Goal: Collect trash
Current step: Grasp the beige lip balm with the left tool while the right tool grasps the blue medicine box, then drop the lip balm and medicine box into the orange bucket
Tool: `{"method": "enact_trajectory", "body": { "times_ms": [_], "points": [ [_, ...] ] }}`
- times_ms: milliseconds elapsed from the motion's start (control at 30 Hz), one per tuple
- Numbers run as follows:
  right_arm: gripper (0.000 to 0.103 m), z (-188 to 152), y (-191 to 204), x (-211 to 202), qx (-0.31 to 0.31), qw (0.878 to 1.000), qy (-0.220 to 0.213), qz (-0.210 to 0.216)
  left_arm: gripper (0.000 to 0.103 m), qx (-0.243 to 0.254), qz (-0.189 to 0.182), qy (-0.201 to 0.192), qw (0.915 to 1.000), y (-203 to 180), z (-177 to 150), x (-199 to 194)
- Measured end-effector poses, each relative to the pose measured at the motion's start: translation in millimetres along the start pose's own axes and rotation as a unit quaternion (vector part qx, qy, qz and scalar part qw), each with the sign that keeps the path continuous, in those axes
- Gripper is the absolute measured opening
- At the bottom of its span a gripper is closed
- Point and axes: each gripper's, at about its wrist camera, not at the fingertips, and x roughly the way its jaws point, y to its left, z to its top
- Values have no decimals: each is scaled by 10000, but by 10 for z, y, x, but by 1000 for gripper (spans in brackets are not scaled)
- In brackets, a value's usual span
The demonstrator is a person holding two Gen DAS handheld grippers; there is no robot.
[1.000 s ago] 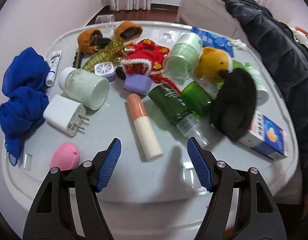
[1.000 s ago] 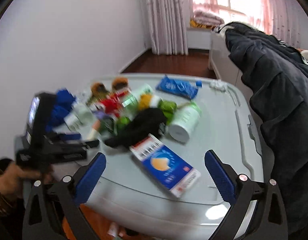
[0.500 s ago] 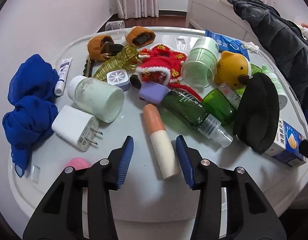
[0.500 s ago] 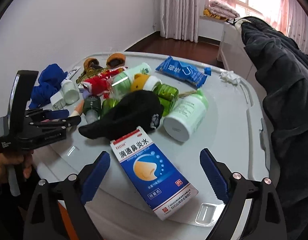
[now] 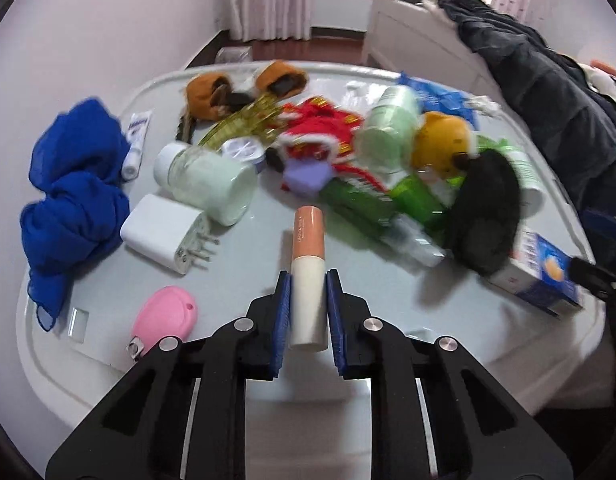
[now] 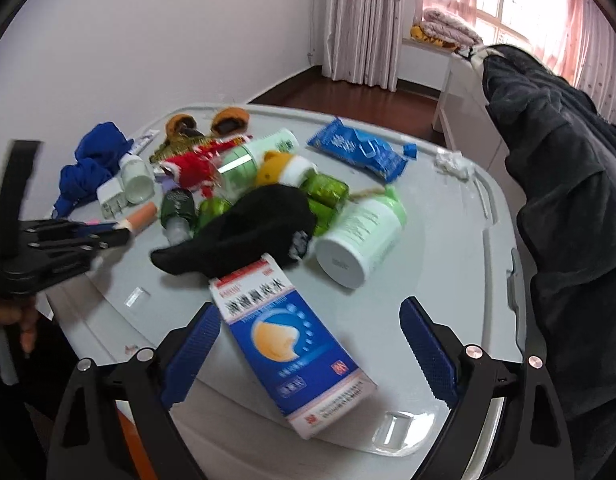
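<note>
Lip balm tube gripped on the grey lid

The peach-capped lip balm tube (image 5: 308, 276) is flanked by the closing pads of the left gripper (image 5: 308, 286), beside a white charger (image 5: 164, 232). The blue medicine box (image 6: 292, 340) lies between the wide-spread fingers of the right gripper (image 6: 308, 336), untouched.

A crumpled blue cloth (image 5: 74, 196) was seen beside a white plug adapter (image 5: 164, 233); a dark quilted coat (image 6: 563, 208) was draped at the right.
</note>
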Motion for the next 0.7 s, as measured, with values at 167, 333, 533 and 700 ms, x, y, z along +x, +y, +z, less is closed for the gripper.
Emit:
{"method": "enact_trajectory", "body": {
  "times_ms": [167,333,533,700],
  "points": [
    [90,-56,25,147,-69,9996,162,205,18,361,-281,-215,9987,-239,-60,-206],
    [88,-60,224,328,-431,9982,352,243,18,480,-526,-107,9974,-337,-135,-170],
    [71,-75,283,435,-435,9982,367,168,18,483,-614,-18,9969,-298,-212,-149],
    [52,-81,421,359,-273,9987,422,18,18,544,-681,64,9962,-306,-288,-156]
  ]
}}
